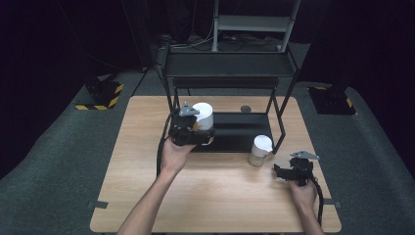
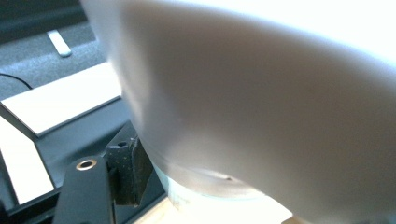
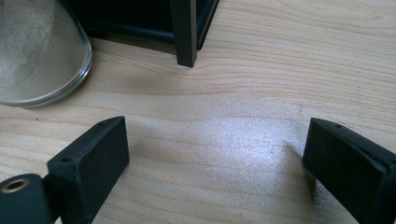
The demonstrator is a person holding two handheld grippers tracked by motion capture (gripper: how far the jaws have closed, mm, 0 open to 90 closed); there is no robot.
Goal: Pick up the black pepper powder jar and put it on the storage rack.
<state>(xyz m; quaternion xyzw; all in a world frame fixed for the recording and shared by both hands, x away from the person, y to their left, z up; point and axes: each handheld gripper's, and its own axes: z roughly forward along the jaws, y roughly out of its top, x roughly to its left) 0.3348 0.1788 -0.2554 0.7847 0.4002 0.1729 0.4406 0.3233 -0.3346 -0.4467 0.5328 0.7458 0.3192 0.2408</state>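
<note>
A glass jar with a white lid [image 1: 203,115] is held at the front left of the black rack's lower shelf [image 1: 240,133], with my left gripper [image 1: 203,134] shut on it. In the left gripper view the jar [image 2: 261,107] looms very close, one black finger [image 2: 128,170] rests against its side, and the other finger is hidden. A second white-lidded jar [image 1: 260,150] stands on the table by the rack's front right leg. My right gripper [image 1: 280,171] is low over the wood to that jar's right. Its jaws [image 3: 215,163] stand wide open, empty, with the jar's glass [image 3: 37,51] at the upper left.
The black two-level rack [image 1: 230,63] stands at the back middle of the wooden table [image 1: 215,196]. Its front right leg [image 3: 186,32] stands just ahead of my right gripper. A small dark round object [image 1: 245,108] lies behind the lower shelf. Grey carpet surrounds the table.
</note>
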